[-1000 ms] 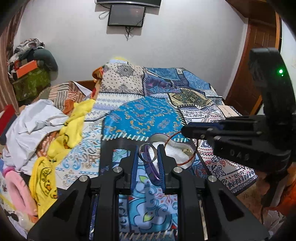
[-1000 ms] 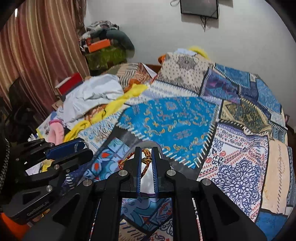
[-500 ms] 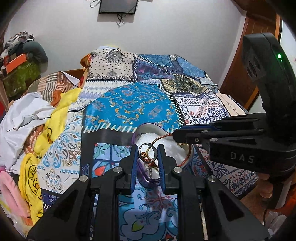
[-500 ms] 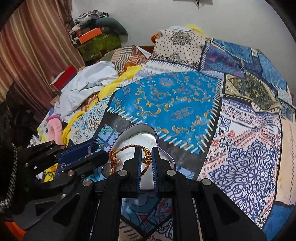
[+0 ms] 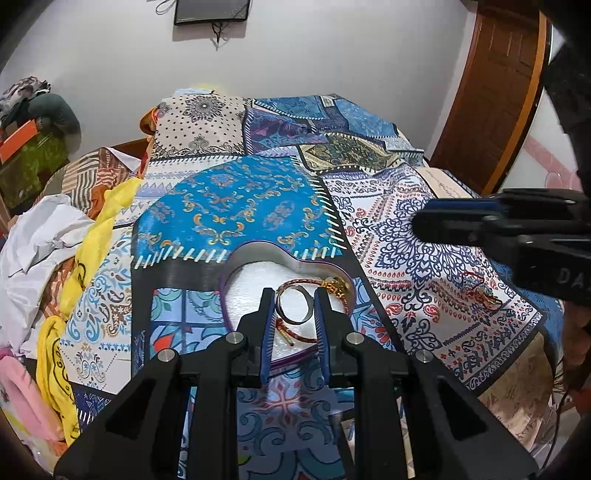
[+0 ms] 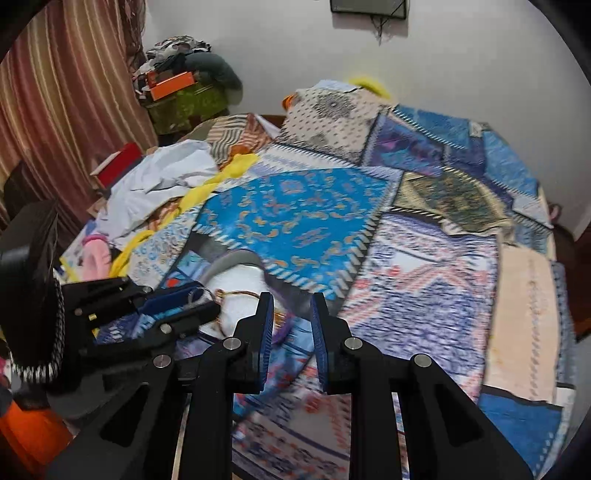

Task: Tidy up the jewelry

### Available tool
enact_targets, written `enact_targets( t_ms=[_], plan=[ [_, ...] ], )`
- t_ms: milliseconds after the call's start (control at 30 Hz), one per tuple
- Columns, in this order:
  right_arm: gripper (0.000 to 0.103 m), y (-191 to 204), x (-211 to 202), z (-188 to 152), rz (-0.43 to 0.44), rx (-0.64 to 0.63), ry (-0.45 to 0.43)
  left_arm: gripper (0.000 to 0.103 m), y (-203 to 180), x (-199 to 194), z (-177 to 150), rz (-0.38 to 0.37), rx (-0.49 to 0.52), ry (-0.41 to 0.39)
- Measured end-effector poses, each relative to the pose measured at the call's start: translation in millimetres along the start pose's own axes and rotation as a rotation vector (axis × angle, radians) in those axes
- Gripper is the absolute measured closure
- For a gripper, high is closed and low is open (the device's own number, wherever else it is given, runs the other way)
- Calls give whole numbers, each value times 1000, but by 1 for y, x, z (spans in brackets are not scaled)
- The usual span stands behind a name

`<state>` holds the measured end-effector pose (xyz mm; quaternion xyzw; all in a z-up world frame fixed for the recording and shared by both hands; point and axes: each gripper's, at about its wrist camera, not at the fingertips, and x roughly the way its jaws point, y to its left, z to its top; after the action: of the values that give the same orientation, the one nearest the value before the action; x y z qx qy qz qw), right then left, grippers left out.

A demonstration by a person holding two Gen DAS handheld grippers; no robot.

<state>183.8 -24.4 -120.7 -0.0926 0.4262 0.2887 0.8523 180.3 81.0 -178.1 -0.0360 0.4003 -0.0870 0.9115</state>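
The left gripper clamps a silver bangle just above the heart-shaped tin, where a red-and-gold bracelet lies. The right gripper, jaws just opened and empty, hangs beside the tin

Bed takes up most of the room, covered by a blue-and-white patchwork bedspread. Plain white wall behind it, dark wall-mounted screen with dangling cable. Brown wooden door on the right. Striped reddish curtain on the left. Clothes pile along the bed's left edge.
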Motion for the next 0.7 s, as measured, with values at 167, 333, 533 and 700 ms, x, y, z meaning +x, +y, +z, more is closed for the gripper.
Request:
enact_targets(
  t_ms=[167, 333, 533, 700],
  plan=[
    [74, -19, -12, -12, -62, 5, -6, 83, -9, 5, 2, 33, 22, 27],
    [66, -40, -24, -23, -119, 29, -18, 78, -16, 2, 6, 59, 33, 36],
    [66, -71, -44, -34, -163, 78, -39, 72, -23, -15, 16, 86, 26, -2],
    [66, -94, -63, -41, -194, 116, -67, 68, -36, -26, 26, 87, 32, -33]
  ],
)
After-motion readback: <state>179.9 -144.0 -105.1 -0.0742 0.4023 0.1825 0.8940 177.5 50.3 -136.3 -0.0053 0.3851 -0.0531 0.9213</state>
